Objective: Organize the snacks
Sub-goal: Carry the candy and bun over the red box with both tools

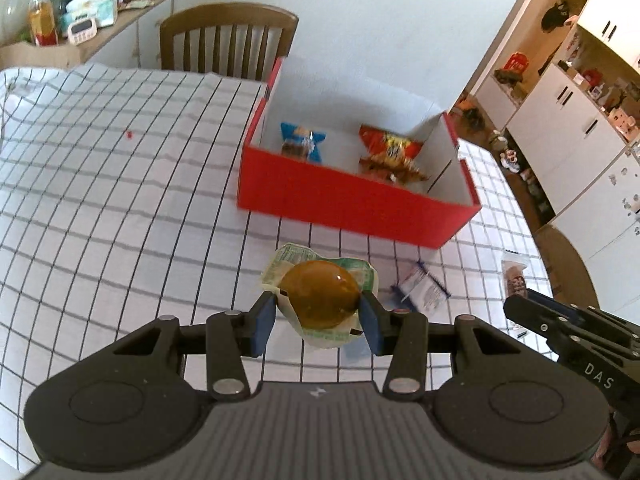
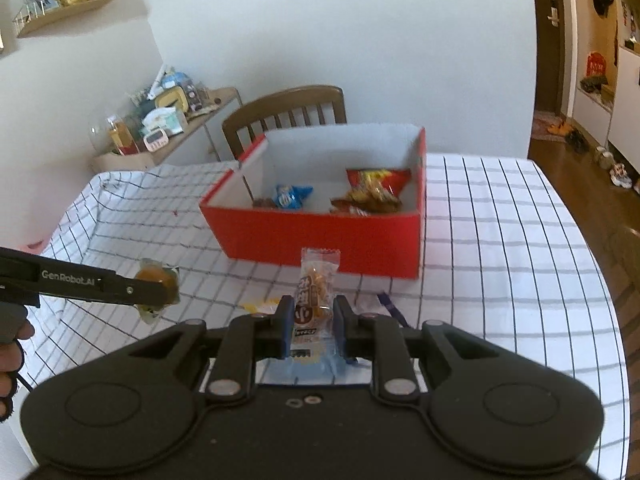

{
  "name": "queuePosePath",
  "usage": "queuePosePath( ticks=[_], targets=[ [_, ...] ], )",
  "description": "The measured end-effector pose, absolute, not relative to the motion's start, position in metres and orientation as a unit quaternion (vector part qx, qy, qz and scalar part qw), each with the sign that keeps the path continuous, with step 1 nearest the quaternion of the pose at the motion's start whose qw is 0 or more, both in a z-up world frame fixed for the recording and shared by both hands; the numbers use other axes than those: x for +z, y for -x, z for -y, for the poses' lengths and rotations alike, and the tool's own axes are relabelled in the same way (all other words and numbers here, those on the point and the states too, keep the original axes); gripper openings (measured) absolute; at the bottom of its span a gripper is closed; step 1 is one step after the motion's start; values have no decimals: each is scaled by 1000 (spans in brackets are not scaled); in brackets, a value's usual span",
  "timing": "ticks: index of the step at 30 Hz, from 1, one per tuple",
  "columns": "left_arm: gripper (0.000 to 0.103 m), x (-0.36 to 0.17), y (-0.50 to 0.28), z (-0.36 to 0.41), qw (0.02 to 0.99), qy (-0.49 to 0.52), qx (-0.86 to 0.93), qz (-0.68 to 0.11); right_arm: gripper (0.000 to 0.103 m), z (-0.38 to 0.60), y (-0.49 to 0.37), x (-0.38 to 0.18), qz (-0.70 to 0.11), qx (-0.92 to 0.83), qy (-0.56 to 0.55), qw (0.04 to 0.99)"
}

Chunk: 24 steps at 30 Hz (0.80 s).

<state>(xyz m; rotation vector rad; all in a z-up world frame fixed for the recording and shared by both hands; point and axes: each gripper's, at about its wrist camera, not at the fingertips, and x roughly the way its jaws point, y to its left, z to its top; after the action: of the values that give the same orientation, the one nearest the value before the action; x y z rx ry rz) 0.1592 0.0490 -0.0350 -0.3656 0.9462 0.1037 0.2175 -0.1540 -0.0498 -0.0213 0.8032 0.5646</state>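
Jelly cup (image 1: 320, 300) pinched in left hand-held gripper (image 1: 320, 316); clear-wrapped snack bar (image 2: 314, 300) pinched in right hand-held gripper (image 2: 312, 328); both above bench (image 2: 500, 240), near red box (image 2: 320, 236).

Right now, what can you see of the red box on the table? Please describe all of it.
The red box is an open rectangular carton, seemingly cardboard, red outside and white inside, with no lid on it. It stands upright on the checked tablecloth, before a wooden chair. Inside lie a blue snack packet toward one end and a red snack packet toward the other. No fingers touch it.
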Motion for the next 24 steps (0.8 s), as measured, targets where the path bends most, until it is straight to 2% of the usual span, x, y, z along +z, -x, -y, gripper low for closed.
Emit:
queuePosePath(
  ticks=[12, 24],
  targets=[
    [44, 8, -199, -56, 894, 154, 53, -418, 20, 137, -262, -20, -362, 268, -1, 893],
    [44, 18, -258, -60, 897, 125, 74, -418, 20, 113, -313, -15, -365, 263, 11, 893]
  ],
)
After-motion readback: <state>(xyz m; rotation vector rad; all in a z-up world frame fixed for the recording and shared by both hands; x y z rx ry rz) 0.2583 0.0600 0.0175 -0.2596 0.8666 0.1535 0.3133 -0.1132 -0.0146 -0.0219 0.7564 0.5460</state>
